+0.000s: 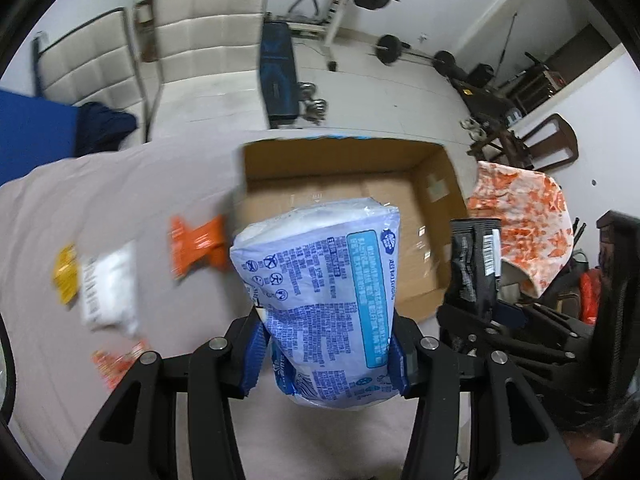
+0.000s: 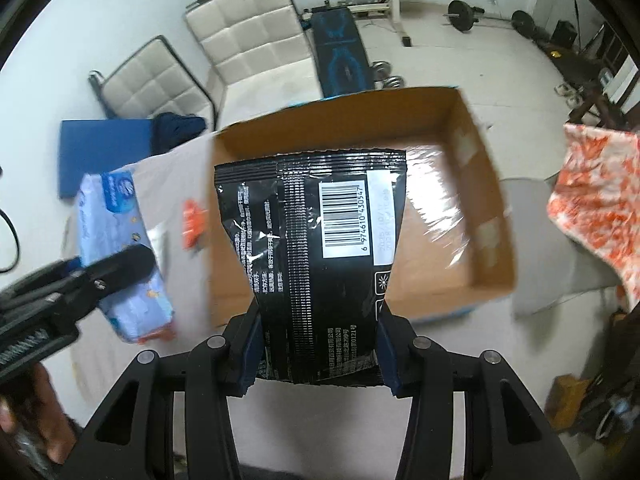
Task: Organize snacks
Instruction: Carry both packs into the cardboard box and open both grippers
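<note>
Two claws each held a snack. The left claw (image 1: 326, 354) was clamped on a blue bag (image 1: 320, 300), and the right claw (image 2: 318, 354) was clamped on a black bag (image 2: 316, 264). A box (image 2: 496, 240) sat open just past both claws.

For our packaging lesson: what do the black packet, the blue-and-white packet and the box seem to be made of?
Black packet: glossy plastic film, probably; it glints and has a crimped top edge.
Blue-and-white packet: soft printed plastic film, slightly shiny and puffed.
Box: brown matte cardboard, with shiny clear tape or film on its floor.
</note>
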{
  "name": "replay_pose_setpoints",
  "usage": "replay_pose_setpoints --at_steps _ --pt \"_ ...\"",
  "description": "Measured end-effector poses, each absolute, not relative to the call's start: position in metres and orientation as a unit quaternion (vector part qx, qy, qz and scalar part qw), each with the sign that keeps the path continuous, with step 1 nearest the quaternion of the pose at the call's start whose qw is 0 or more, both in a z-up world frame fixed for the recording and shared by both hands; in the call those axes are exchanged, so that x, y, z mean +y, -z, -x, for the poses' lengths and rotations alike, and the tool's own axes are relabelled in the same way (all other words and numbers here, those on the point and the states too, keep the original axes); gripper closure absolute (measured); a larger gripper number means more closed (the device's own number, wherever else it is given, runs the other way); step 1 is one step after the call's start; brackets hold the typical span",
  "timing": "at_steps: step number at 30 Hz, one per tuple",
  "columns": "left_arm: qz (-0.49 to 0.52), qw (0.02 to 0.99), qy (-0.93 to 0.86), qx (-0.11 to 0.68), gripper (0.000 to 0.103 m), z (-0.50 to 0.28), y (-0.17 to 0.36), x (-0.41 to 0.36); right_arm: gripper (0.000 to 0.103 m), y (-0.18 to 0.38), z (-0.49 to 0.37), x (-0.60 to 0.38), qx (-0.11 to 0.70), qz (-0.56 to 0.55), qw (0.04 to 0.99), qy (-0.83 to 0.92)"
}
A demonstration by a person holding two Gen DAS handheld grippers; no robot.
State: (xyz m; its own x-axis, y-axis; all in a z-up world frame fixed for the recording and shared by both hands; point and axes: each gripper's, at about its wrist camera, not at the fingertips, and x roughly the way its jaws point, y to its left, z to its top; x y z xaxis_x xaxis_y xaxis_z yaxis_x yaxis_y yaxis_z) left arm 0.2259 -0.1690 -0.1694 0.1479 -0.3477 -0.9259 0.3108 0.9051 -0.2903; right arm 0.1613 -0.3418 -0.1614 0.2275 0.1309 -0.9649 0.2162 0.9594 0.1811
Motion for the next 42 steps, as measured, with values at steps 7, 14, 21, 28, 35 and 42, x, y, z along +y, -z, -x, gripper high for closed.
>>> replay_pose_setpoints --at_steps 7,14,21,28,35,42 --pt "0.035 0.722 0.207 0.659 0.056 -0.291 0.228 -0.249 0.053 0.223 -0.209 -0.417 0.644 -0.116 0.756 0.026" --pt "0.067 0.674 0.195 0.709 0.056 -0.34 0.294 -0.285 0.053 0.284 -0.251 -0.444 0.677 -0.093 0.73 0.013" --pt "0.043 0.654 0.192 0.73 0.055 -0.359 0.332 -0.309 0.052 0.339 -0.29 -0.451 0.7 -0.072 0.71 0.019" --pt "0.034 0.641 0.194 0.742 0.053 -0.365 0.354 -0.316 0.052 0.36 -0.309 -0.457 0.709 -0.061 0.702 0.03" --pt "0.037 0.633 0.181 0.752 0.046 -0.363 0.364 -0.315 0.05 0.364 -0.313 -0.46 0.708 -0.06 0.703 0.033" --pt "0.029 0.647 0.167 0.744 0.02 -0.36 0.358 -0.309 0.046 0.358 -0.3 -0.45 0.706 -0.057 0.705 0.035"
